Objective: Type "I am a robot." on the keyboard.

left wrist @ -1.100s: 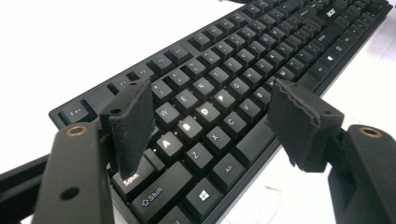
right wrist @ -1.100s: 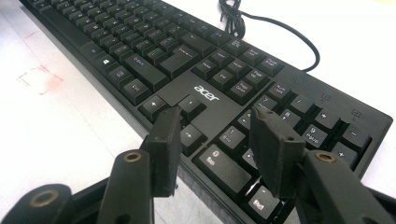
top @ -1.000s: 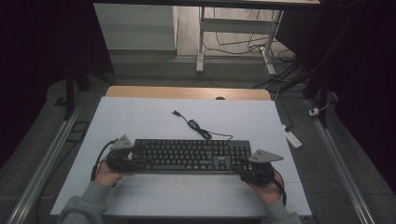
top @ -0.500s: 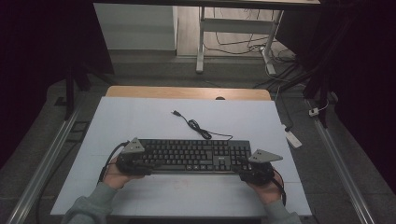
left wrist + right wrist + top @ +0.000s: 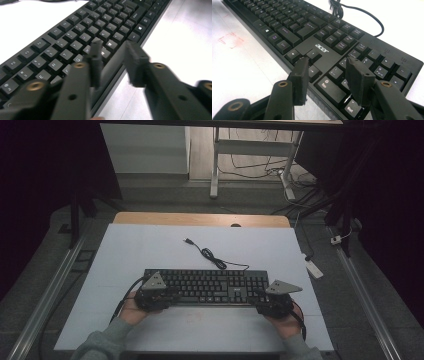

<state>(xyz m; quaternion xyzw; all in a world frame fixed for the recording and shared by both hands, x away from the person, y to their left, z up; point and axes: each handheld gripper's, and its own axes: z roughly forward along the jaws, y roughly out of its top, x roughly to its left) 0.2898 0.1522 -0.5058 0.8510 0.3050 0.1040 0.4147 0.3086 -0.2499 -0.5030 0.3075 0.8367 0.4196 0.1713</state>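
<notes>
On the white bench (image 5: 150, 250), a black keyboard (image 5: 210, 286) lies lengthwise near the person's edge, its long sides running left to right in the high view. Its thin black cable (image 5: 212, 257) leaves the keyboard's far edge, curls in a small loop just behind it, and ends in a plug lying on the bare bench farther back. At the keyboard's left end sits the left hand-held gripper (image 5: 167, 295), carried by the person's left hand (image 5: 131, 310) in a grey sleeve; at the keyboard's right end sits the right hand-held gripper (image 5: 265, 301), carried by the right hand (image 5: 286, 322). In the left gripper view, the left hand-held gripper (image 5: 113, 58) straddles the keyboard's (image 5: 75, 37) near edge, one jaw over the letter keys and the other just off the front rim above the bench; its jaws have just been closing with that edge between them, and I cannot tell whether the pads already press on it. In the right gripper view, the right hand-held gripper (image 5: 327, 72) is spread apart over the keyboard (image 5: 317, 32), one jaw above the arrow keys and the other above the number pad, beside the printed logo (image 5: 322, 48); whether its tips touch the keys cannot be told.
</notes>
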